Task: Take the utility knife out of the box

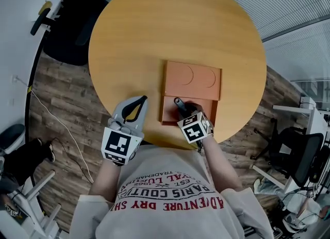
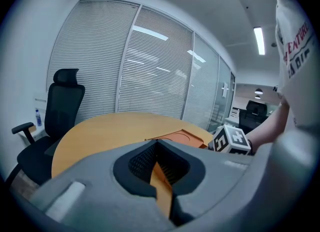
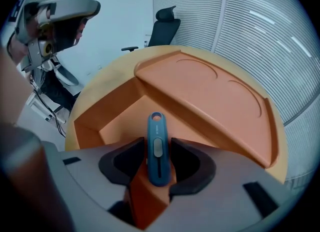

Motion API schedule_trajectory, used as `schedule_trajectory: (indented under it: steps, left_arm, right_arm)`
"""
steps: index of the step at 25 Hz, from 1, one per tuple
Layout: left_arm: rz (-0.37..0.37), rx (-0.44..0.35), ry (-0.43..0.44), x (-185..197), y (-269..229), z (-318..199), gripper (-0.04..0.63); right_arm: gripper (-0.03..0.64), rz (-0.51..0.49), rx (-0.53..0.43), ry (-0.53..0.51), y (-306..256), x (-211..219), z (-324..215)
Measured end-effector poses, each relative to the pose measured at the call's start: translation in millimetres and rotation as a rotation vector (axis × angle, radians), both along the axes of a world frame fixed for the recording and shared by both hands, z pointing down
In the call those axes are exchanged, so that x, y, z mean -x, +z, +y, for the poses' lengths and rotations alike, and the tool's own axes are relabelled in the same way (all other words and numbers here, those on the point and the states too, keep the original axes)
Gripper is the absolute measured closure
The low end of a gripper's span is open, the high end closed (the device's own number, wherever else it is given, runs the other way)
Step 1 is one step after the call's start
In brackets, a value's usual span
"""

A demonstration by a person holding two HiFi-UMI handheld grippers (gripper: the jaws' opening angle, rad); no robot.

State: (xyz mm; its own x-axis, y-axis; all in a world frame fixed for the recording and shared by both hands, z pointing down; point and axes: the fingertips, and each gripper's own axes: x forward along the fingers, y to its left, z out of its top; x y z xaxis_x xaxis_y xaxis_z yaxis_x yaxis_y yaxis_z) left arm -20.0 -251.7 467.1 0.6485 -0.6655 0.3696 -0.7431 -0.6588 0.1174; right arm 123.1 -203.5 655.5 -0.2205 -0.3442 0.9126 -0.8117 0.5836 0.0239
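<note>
Round wooden surface (image 1: pixel 154 31) fills mid-frame beside office blinds (image 1: pixel 289 0); right tongs (image 3: pixel 157 145) tilt steeply down, released astride the utility knife (image 3: pixel 156 126); left tongs (image 2: pixel 157 143) sit clenched, empty.

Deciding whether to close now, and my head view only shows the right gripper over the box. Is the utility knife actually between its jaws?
Observer: Yes. The right gripper view shows the blue utility knife lying lengthwise in the box, between the open jaws of the right gripper.
Operator: Which face is up?
Observer: The slider faces up, and the end with the hole points away from the gripper.
</note>
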Motion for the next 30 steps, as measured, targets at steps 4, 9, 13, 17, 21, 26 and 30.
schedule_trajectory:
  steps: [4,9,13,17,21,26,30]
  left_arm:
    - [-0.004,0.004,-0.001,1.3,3.5,-1.4,0.600]
    - [-0.007,0.006,-0.004,2.1,3.9,-0.7,0.600]
    - [-0.012,0.005,-0.006,2.0,2.8,1.4,0.600]
    - [-0.032,0.014,0.006,3.4,5.6,5.4,0.600]
    - [-0.038,0.004,-0.010,9.0,1.9,6.2,0.600]
    - [-0.047,-0.010,-0.015,11.2,-2.8,9.8,0.600]
    - [-0.028,-0.028,-0.008,2.5,-10.5,8.8,0.600]
  right_arm:
    - [0.446,-0.031,0.016,0.009,1.9,-0.1,-0.1]
    - [0.457,-0.018,0.025,-0.013,1.6,1.8,0.7]
    - [0.480,-0.046,0.039,-0.017,1.8,0.1,1.0]
    - [0.483,-0.060,0.031,-0.015,2.1,-1.0,-0.6]
    - [0.485,-0.030,0.039,-0.025,-0.1,-2.2,3.3]
    - [0.485,-0.070,-0.005,0.007,-24.8,-2.0,6.3]
    - [0.485,-0.079,-0.057,0.006,-48.9,-5.4,5.5]
